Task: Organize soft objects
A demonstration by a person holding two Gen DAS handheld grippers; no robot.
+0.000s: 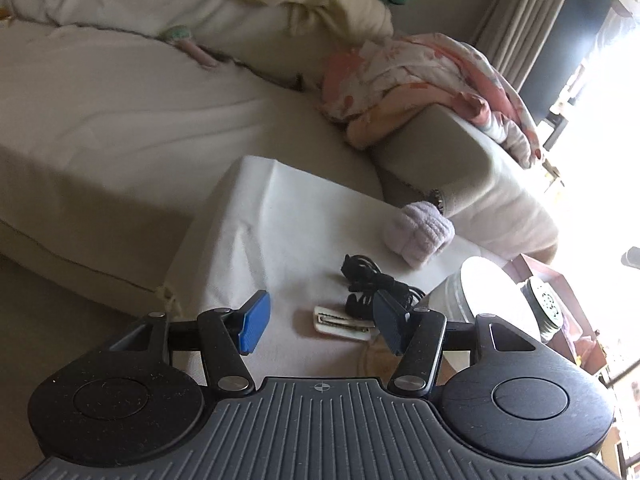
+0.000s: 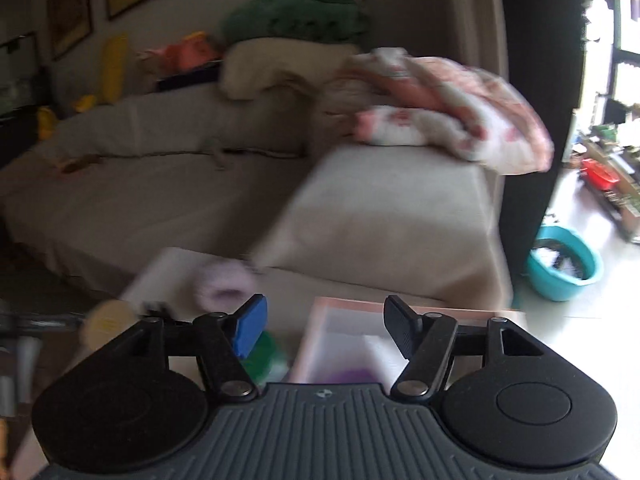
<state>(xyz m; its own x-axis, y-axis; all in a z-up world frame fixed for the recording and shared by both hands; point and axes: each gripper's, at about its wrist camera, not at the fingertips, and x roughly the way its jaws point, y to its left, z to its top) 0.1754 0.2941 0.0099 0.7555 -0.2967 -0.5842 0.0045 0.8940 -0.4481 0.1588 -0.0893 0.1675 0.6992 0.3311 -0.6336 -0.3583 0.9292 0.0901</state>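
Note:
A fluffy lilac slipper (image 1: 418, 234) lies on a white-covered low table (image 1: 264, 216) beside the sofa; it also shows blurred in the right wrist view (image 2: 222, 282). A black tangled cord or strap (image 1: 374, 284) and a small cream wallet-like item (image 1: 344, 322) lie nearer. My left gripper (image 1: 320, 322) is open and empty, hovering above the table's near edge, just short of the black item. My right gripper (image 2: 322, 326) is open and empty above a pink-rimmed open box (image 2: 340, 340) with something purple inside.
A beige sofa (image 1: 120, 112) with a pink floral blanket (image 1: 420, 80), cream pillow (image 1: 320, 4) and green cushion (image 2: 296, 16). A white round lidded container (image 1: 480, 292) stands right of the table. A teal basin (image 2: 564, 264) sits on the floor.

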